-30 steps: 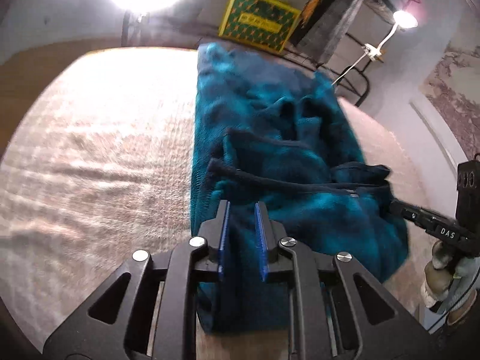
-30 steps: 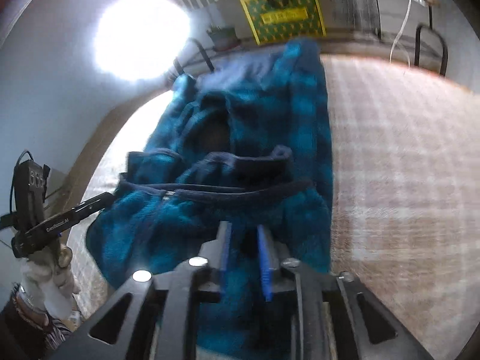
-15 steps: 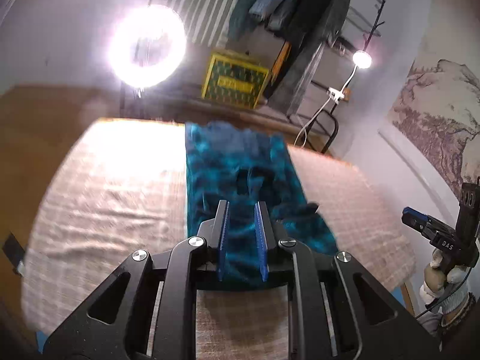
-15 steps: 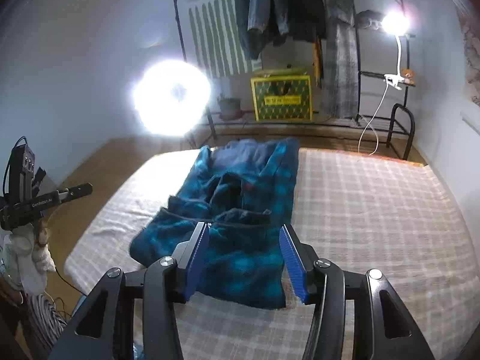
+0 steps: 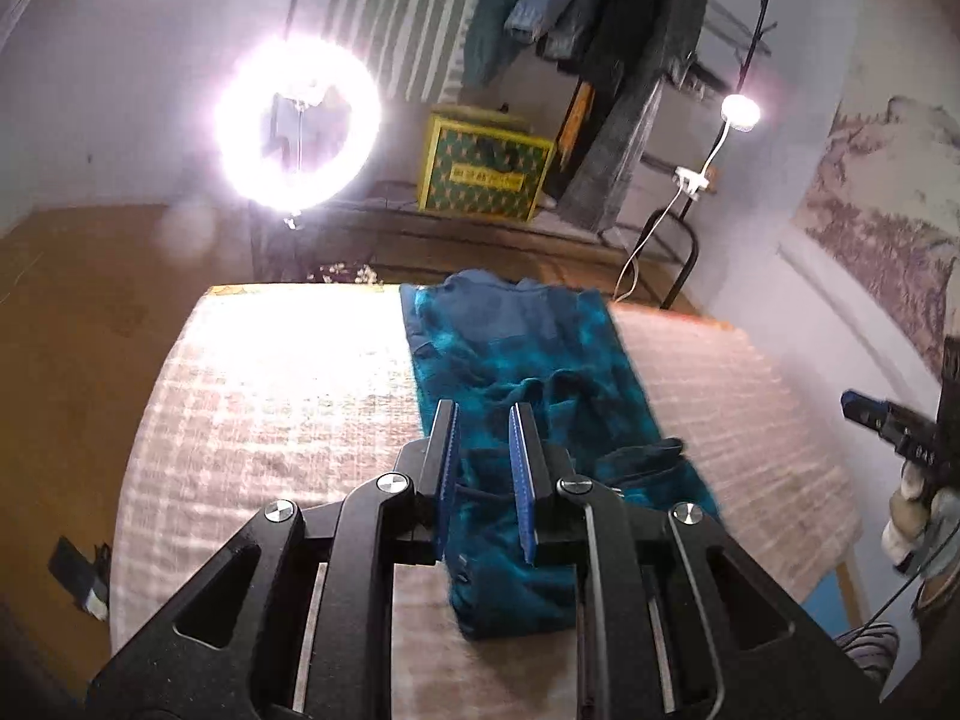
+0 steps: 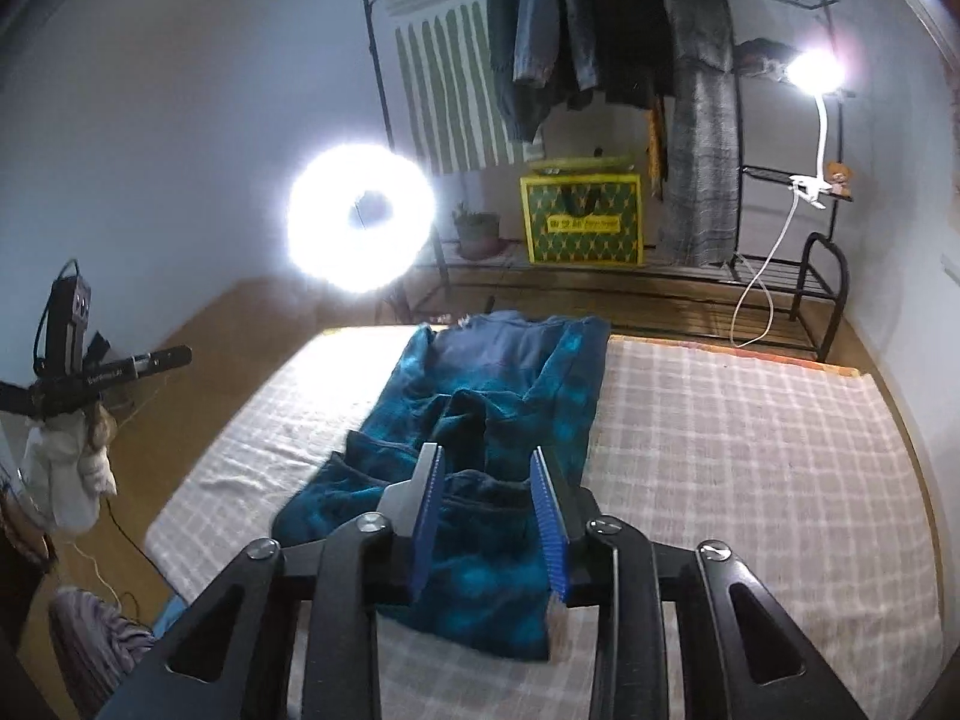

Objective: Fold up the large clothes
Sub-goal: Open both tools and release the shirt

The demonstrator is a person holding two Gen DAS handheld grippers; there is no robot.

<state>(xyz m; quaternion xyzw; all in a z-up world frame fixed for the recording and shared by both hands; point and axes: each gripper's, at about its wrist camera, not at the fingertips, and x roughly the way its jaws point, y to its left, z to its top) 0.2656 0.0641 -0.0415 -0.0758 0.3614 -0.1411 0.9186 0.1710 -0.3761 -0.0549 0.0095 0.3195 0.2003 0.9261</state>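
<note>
Folded lengthwise into a long strip, teal fleece garment (image 6: 480,450) lying down the middle of the checked surface (image 6: 750,450), near end rumpled and a sleeve bit poking out on one side. Crosswise folds judged still to come. Left tongs (image 5: 485,450) raised clear above it, jaws a narrow gap apart, nothing gripped. Right tongs (image 6: 487,498) likewise lifted and empty, jaws just closed in from wider, partly open now.
</note>
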